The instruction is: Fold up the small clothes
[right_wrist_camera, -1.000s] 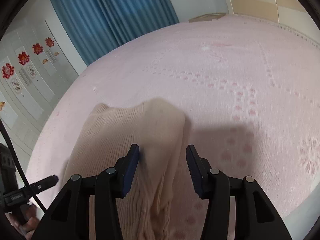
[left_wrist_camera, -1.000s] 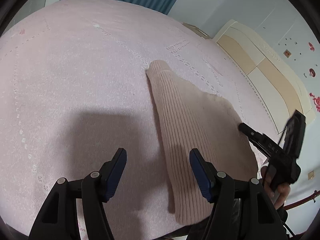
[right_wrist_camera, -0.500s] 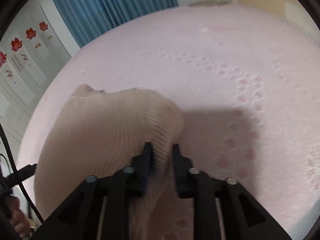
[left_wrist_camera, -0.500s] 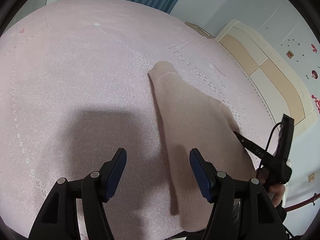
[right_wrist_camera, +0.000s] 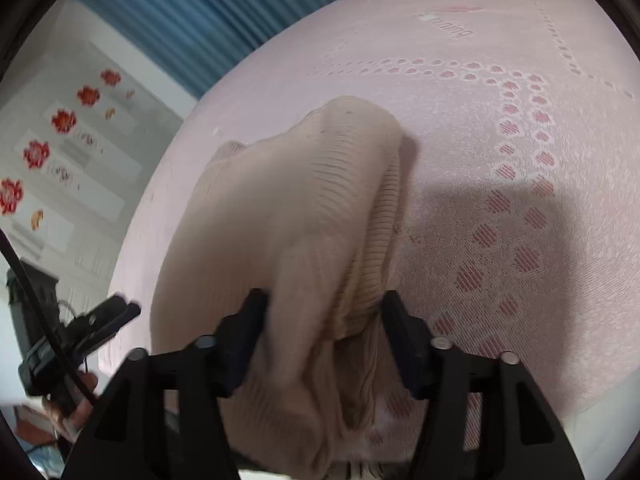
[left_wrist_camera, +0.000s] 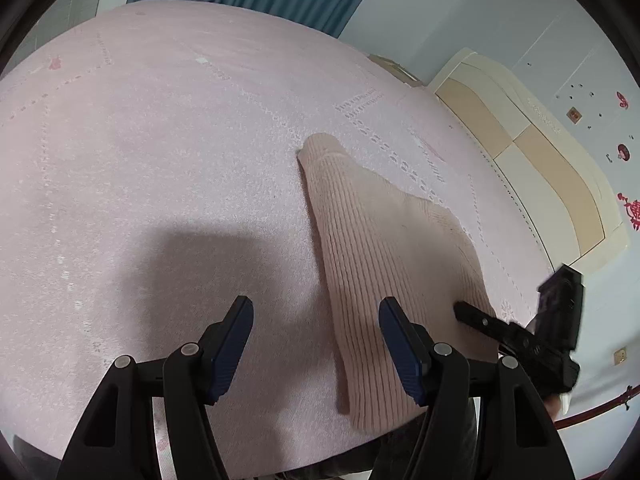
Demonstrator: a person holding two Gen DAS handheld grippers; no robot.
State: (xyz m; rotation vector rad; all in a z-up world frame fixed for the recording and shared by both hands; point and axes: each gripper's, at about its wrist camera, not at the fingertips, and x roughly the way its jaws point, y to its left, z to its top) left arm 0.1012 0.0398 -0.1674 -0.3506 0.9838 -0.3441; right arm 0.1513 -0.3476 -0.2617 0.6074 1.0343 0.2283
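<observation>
A beige ribbed knit garment (left_wrist_camera: 372, 248) lies on the pink bedspread (left_wrist_camera: 160, 160), folded into a long strip. My left gripper (left_wrist_camera: 316, 328) is open and empty, hovering just left of the garment's near end. In the right wrist view my right gripper (right_wrist_camera: 324, 316) stands open, with a bunched fold of the same garment (right_wrist_camera: 304, 208) lying between its fingers. The right gripper also shows in the left wrist view (left_wrist_camera: 472, 316) at the garment's right edge. The left gripper shows in the right wrist view (right_wrist_camera: 116, 312) at the left.
The bed fills both views. A cream and tan headboard (left_wrist_camera: 532, 148) stands at the right. Blue curtains (right_wrist_camera: 224, 20) hang behind the bed. A white wall with red flower stickers (right_wrist_camera: 64, 120) is at the left of the right wrist view.
My right gripper closed on the garment's edge half a second ago and has now opened wide, with the cloth bunched between its fingers. The left gripper has stayed open and barely moved.
</observation>
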